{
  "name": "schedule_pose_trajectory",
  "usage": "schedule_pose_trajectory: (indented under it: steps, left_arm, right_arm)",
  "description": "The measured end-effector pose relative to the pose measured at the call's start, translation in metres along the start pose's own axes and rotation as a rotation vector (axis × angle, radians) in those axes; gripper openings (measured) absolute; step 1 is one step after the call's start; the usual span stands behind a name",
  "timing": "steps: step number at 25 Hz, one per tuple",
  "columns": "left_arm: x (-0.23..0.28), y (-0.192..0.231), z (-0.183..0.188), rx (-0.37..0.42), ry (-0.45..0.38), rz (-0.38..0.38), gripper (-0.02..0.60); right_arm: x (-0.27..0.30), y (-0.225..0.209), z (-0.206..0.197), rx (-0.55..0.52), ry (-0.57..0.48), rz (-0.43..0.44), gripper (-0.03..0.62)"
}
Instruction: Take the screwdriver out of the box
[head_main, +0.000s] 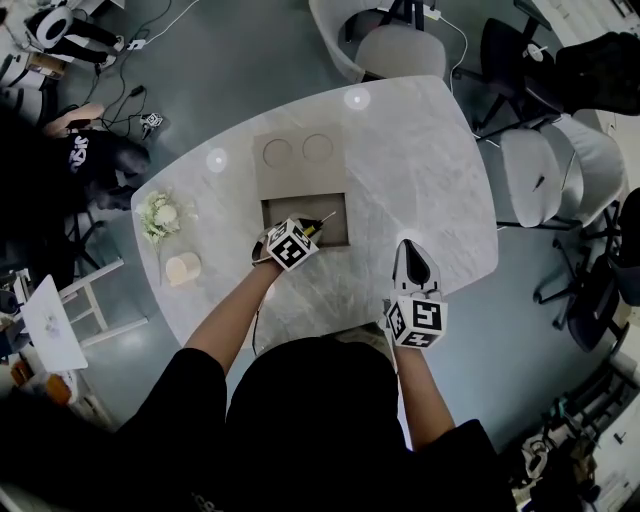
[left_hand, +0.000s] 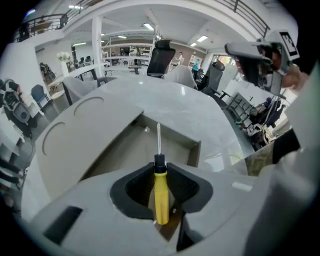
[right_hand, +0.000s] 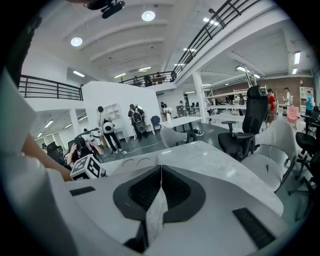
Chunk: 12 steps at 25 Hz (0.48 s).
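An open beige box (head_main: 300, 172) lies in the middle of the marble table (head_main: 420, 170). Its lid, marked with two circles, is folded away from me. My left gripper (head_main: 308, 231) reaches steeply down into the box's open tray. In the left gripper view the screwdriver (left_hand: 160, 192), with its yellow handle, black collar and thin steel shaft, stands between the jaws. The left gripper (left_hand: 160, 167) is shut on the handle just below the collar, and the shaft points over the tray (left_hand: 135, 150). My right gripper (head_main: 410, 250) hovers over the table's near right part, and the right gripper (right_hand: 161, 170) is shut on nothing.
A small bunch of white flowers (head_main: 160, 215) and a cream cup (head_main: 183, 267) sit at the table's left end. Office chairs (head_main: 535, 175) stand round the far and right sides. The table's near edge runs just in front of my body.
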<state>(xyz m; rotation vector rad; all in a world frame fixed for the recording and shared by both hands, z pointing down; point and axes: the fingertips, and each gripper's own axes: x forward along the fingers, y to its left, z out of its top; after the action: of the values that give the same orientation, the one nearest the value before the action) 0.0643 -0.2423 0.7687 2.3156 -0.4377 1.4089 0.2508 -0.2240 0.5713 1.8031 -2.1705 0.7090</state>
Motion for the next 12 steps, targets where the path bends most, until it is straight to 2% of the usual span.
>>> schedule_pose_trajectory:
  steps: [3,5,8,12]
  left_arm:
    - [-0.028,-0.013,0.012,0.037,-0.081,0.016,0.086]
    - [-0.051,-0.020,0.016,0.020,-0.152,0.033,0.086]
    - [-0.097,-0.031,0.021,-0.041,-0.280,0.065,0.086]
    - [-0.161,-0.047,0.015,-0.163,-0.477,0.111,0.086]
  right_arm:
    - [-0.020,0.006,-0.002,-0.005,-0.016,-0.012,0.012]
    - [-0.035,0.021,-0.004,-0.026,-0.027,-0.005,0.012]
    - [-0.056,0.051,-0.003,-0.061,-0.059,0.035,0.012]
    - [-0.084,0.095,-0.005,-0.111,-0.101,0.094,0.012]
